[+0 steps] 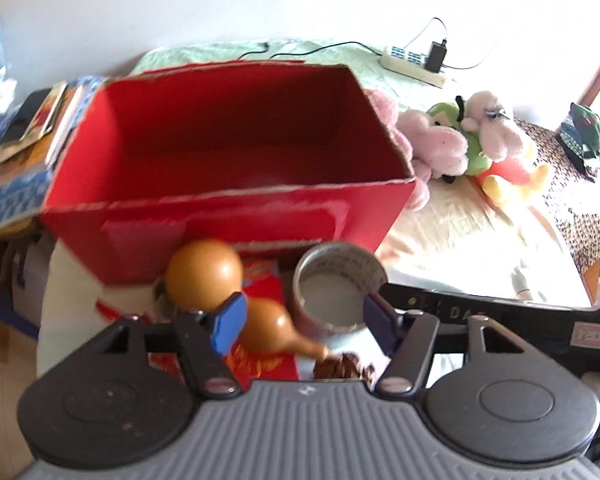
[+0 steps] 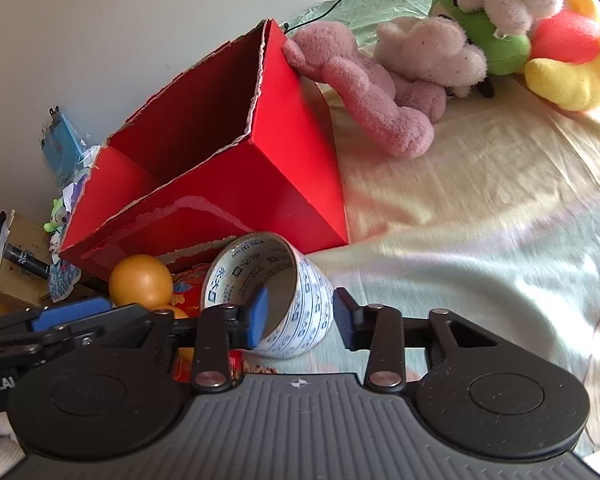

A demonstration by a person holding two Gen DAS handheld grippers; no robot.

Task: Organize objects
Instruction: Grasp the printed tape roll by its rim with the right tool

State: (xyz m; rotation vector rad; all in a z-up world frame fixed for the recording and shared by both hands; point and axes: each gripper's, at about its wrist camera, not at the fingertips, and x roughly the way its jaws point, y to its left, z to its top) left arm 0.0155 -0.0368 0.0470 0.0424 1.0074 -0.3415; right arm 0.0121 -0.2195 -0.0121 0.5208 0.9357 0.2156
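While both sets of jaws stand open, neither grips anything. Right gripper (image 2: 300, 320) straddles the wall of the tape roll (image 2: 276, 300): one pad inside the core, one outside, not yet pinched. Left gripper (image 1: 300, 318) brackets the gourd (image 1: 236, 292) neck, beside the same roll. Both items lie on the bed just in front of the empty red box (image 1: 228, 208); plush toys (image 2: 380, 92) lie beyond it.

Judged step: pre-grasp. Next: close on the roll wall, lift clear of the rim, release inside.

Each tool, left (image 1: 300, 316) and right (image 2: 300, 314), is built of black linkages, silver screws, blue pads (image 1: 230, 322) and a ribbed grey base.
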